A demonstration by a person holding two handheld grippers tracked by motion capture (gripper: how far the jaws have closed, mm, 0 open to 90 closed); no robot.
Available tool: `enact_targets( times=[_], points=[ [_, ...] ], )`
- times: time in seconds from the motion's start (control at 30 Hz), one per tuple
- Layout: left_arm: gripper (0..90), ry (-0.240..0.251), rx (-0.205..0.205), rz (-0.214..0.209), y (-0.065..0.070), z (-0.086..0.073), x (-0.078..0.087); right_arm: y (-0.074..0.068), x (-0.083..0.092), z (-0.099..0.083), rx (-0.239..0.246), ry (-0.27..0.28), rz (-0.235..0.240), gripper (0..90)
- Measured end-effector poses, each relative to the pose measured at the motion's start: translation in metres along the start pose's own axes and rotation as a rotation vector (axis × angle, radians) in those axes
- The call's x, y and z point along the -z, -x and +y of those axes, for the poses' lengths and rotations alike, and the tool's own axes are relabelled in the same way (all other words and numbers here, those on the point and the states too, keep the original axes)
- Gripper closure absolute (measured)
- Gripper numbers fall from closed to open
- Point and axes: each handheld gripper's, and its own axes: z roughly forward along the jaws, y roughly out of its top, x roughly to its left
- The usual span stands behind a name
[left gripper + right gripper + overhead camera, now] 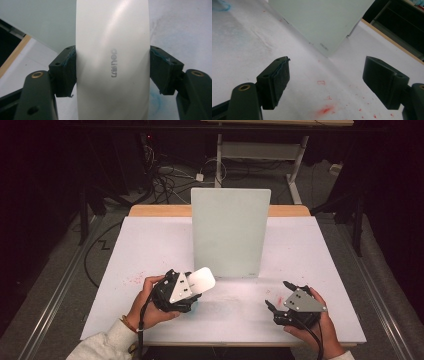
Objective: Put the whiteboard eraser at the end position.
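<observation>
A pale, blank whiteboard (230,232) stands upright at the middle of the white-covered table (150,245). My left gripper (192,287) sits just in front of the board's lower left corner, shut on a flat white eraser (202,279). In the left gripper view both pads press the sides of the eraser (112,60), which bears a grey printed logo, and the board (37,20) lies beyond. My right gripper (278,295) is at the front right, open with nothing between its jaws. In the right gripper view the gripper (325,82) points at the board's lower corner (322,20).
Red marker stains (325,109) dot the cover under the right gripper, and a faint blue smudge (155,100) lies under the left one. The table's wooden far edge (150,210) shows behind the board. Cables (170,177) and desk legs stand on the floor beyond.
</observation>
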Motion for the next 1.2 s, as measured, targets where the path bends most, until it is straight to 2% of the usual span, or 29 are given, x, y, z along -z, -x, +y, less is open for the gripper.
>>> enact_targets(
  times=[0.13, 0.2, 0.53, 0.83, 1.2],
  points=[
    [29.1, -0.016, -0.023, -0.035, 0.006, 0.002, -0.005, 0.001, 0.001, -0.002, 0.002, -0.003, -0.003, 22.5],
    [29.1, -0.019, -0.026, -0.066, 0.008, 0.003, -0.007, 0.0, 0.001, -0.002, 0.001, -0.005, -0.003, 22.5],
    [29.1, -0.071, -0.091, -0.151, 0.02, 0.008, -0.022, -0.002, 0.001, -0.001, 0.009, -0.006, 0.008, 22.5],
    [29.1, -0.109, -0.11, -0.197, 0.026, 0.013, -0.035, -0.002, 0.001, -0.002, 0.005, -0.009, 0.012, 22.6],
    [29.1, -0.135, -0.162, -0.26, 0.031, 0.023, -0.047, -0.004, -0.001, -0.003, 0.014, -0.018, 0.019, 22.6]
  ],
)
